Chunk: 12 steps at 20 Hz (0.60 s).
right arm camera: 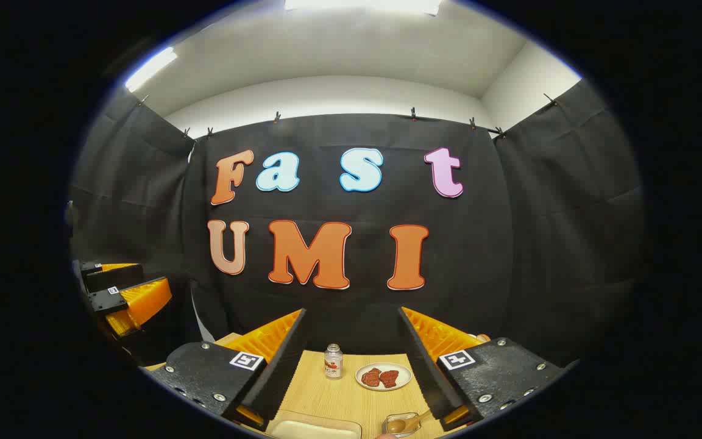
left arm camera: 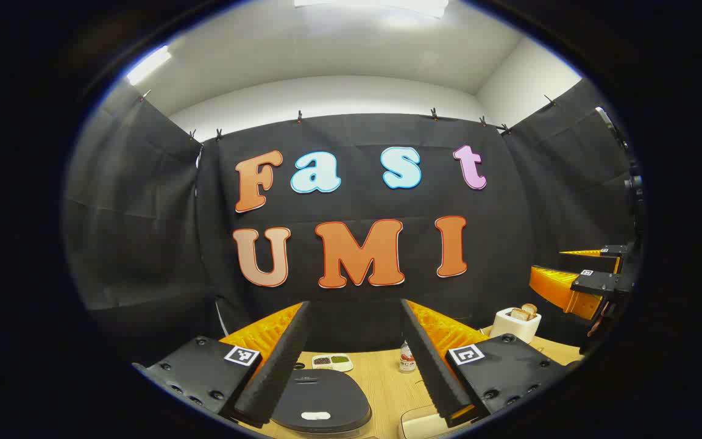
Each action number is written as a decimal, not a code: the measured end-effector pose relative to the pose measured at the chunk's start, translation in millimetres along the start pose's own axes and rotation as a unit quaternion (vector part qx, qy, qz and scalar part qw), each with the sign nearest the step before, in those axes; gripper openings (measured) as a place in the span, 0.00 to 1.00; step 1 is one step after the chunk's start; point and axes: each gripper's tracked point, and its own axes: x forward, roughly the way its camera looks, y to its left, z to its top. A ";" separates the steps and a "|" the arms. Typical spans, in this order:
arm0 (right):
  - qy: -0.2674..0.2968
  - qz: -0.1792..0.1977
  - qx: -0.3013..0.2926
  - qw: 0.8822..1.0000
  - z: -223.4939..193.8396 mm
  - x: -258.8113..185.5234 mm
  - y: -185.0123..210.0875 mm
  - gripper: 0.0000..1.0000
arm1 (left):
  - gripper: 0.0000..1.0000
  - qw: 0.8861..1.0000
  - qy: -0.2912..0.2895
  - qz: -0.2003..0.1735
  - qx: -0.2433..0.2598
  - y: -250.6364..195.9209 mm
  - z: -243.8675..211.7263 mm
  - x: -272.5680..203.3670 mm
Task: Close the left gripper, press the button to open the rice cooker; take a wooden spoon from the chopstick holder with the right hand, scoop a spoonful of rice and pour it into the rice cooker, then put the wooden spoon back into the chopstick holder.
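Note:
The rice cooker (left arm camera: pixel 320 402) sits low between my left gripper's fingers, its dark lid down and a pale button patch at the near edge. My left gripper (left arm camera: pixel 356 303) is open and holds nothing. In the right gripper view, a wooden spoon (right arm camera: pixel 411 422) lies in a small clear holder (right arm camera: pixel 395 427) at the bottom edge, just inside the right finger. My right gripper (right arm camera: pixel 351 311) is open and holds nothing. A pale rimmed container (right arm camera: pixel 314 428) lies at the near edge, its contents hidden. Each gripper shows far off in the other view: right gripper (left arm camera: pixel 595 280), left gripper (right arm camera: pixel 125 292).
On the wooden table (right arm camera: pixel 339 396) stand a small bottle (right arm camera: pixel 333 361) and a plate of red meat pieces (right arm camera: pixel 383 377). The left gripper view has a two-part dish (left arm camera: pixel 331 361), the bottle (left arm camera: pixel 407 360), a white toaster with bread (left arm camera: pixel 515 323) and a pale container (left arm camera: pixel 424 424).

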 end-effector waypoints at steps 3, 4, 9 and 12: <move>0.000 0.001 0.002 1.000 1.0 -1.3 -0.9 0.89 | 1.00 1.000 0.001 0.001 0.004 -1.4 -0.1 -2.3; 0.000 0.002 0.002 1.000 0.6 -1.4 -1.4 0.89 | 1.00 1.000 0.000 0.002 0.005 -2.1 -0.2 -1.9; 0.002 0.003 0.003 1.000 0.2 -2.9 -5.6 0.89 | 1.00 1.000 0.000 0.002 0.005 -5.7 1.5 -4.6; 0.001 0.002 0.007 1.000 2.7 -3.9 -7.6 0.89 | 1.00 1.000 -0.001 0.001 0.006 -7.5 2.6 -5.3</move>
